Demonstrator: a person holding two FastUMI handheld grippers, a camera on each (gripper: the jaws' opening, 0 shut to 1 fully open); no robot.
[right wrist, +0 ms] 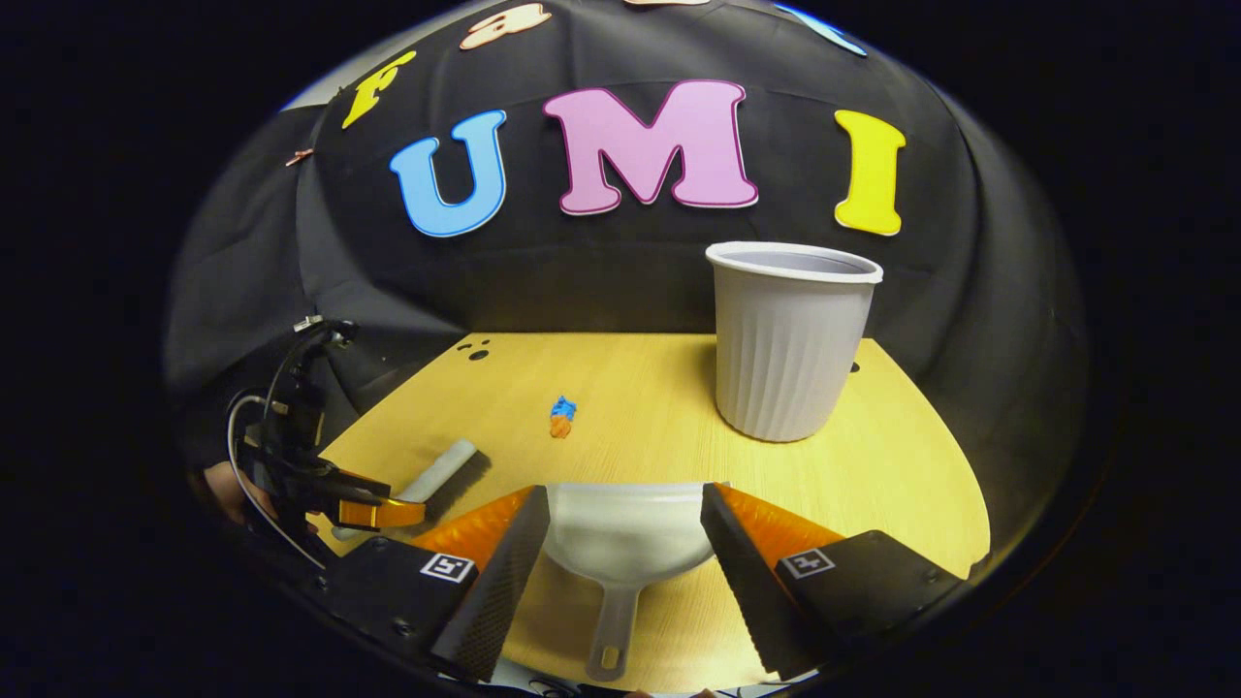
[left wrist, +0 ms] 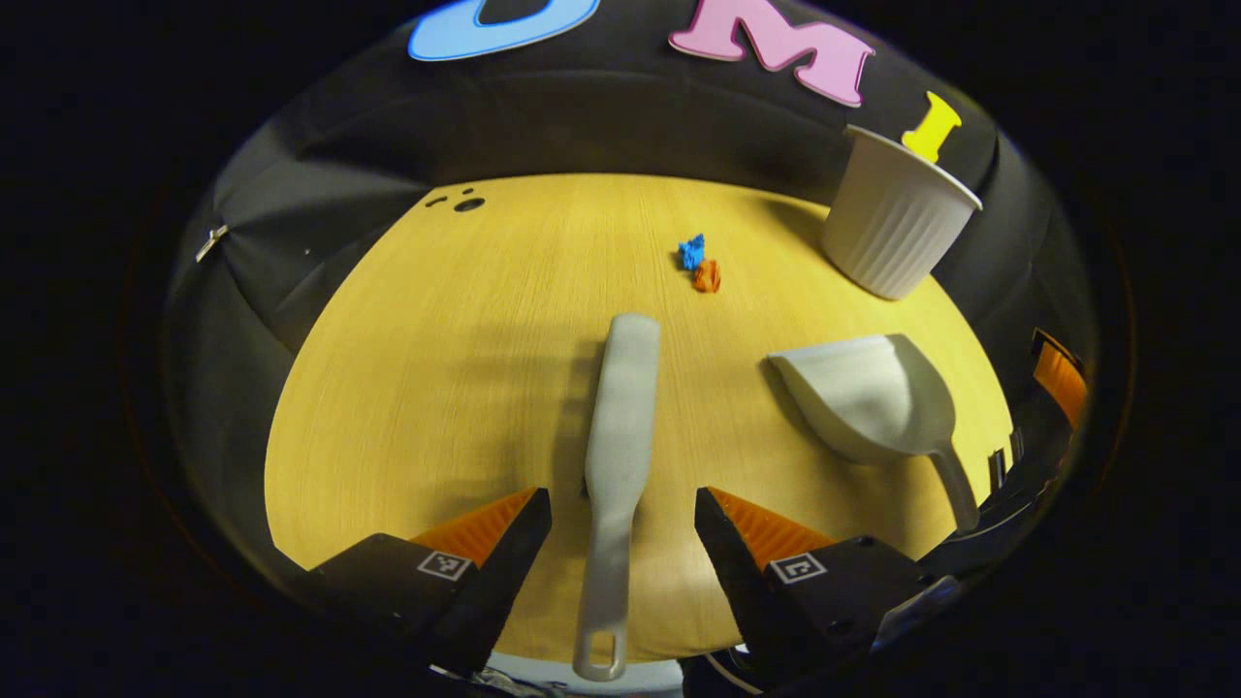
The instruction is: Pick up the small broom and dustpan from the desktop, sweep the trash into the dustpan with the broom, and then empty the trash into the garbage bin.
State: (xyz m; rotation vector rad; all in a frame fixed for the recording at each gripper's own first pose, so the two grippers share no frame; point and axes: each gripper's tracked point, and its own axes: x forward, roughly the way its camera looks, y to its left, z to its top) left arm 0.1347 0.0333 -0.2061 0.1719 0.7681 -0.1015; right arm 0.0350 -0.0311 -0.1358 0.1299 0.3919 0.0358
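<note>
broom [left wrist: 620, 427] between open left jaws

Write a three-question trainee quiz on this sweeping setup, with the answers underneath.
1. True or false: the left gripper has its fingers open either side of the broom handle.
2. Which tool lies between the right gripper's fingers: A broom, B dustpan, C bin?
3. What colours are the two trash scraps on the table?

Key
1. True
2. B
3. Blue and orange
</note>
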